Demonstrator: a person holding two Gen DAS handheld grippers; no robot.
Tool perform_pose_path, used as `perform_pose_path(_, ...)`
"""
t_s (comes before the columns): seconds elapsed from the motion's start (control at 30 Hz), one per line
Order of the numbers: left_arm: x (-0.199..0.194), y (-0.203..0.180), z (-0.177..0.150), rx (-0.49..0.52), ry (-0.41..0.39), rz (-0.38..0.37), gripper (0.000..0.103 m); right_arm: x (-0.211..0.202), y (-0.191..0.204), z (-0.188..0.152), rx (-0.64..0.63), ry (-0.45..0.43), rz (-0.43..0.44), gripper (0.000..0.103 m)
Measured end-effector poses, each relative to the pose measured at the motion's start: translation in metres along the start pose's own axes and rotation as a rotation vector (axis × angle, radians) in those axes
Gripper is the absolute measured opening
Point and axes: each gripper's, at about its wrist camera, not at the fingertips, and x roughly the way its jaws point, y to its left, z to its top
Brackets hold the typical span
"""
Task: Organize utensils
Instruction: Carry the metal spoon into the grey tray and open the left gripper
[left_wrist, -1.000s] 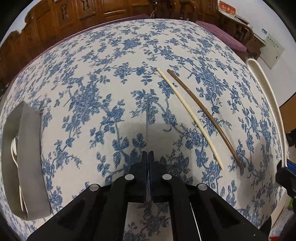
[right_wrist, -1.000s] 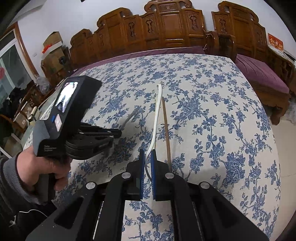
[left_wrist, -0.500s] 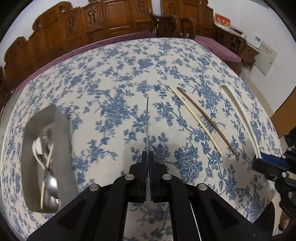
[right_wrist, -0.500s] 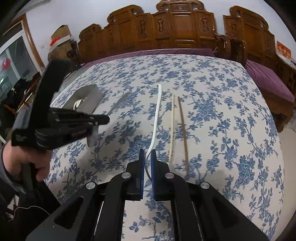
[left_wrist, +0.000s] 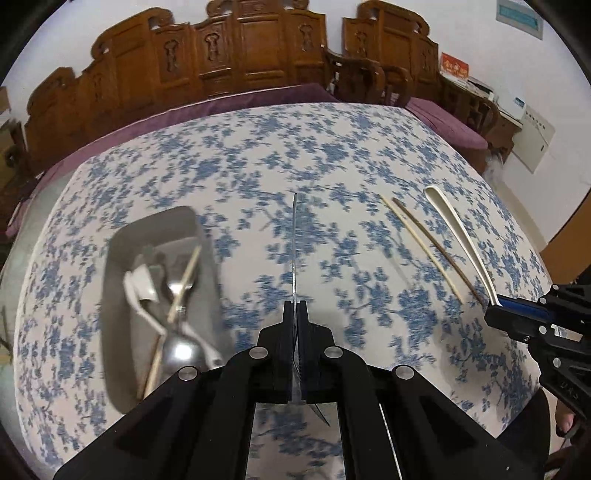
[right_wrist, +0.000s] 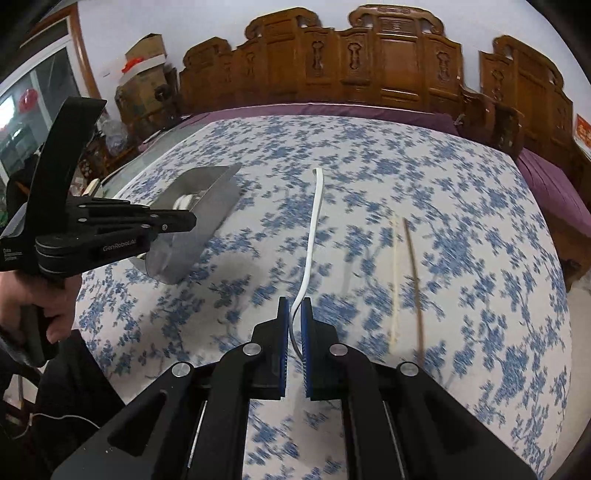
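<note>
Between the left gripper (left_wrist: 295, 308) fingers, a thin metal utensil (left_wrist: 294, 243) is pinched edge-on; the right gripper (right_wrist: 294, 314) fingers pinch a white spoon (right_wrist: 312, 236), tray (left_wrist: 122, 314) leftward.

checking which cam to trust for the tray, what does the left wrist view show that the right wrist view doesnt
Only the left wrist view looks down into the grey tray: a white spoon, a metal fork, a metal spoon and a pale chopstick lie inside. It also shows the thin metal knife clamped in the left gripper.

Only the right wrist view shows the hand holding the left gripper, and the tray merely side-on.

Both show the right gripper clamping the white spoon handle, plus the pale chopstick and brown chopstick on the floral cloth.
</note>
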Motion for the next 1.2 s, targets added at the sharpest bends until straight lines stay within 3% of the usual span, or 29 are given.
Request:
perform_pose_path(0.6, 0.012, 0.110, -0.012, -0.133, 0.011, 0.049, 0.001, 0.050, 0.092, 0.049, -0.067, 0.024, 0.088, 0.008)
perform_pose_path(1.2, 0.035, 0.137, -0.022, -0.170, 0.039, 0.018, 0.002, 0.071, 0.125, 0.062, -0.101, 0.049, 0.097, 0.008)
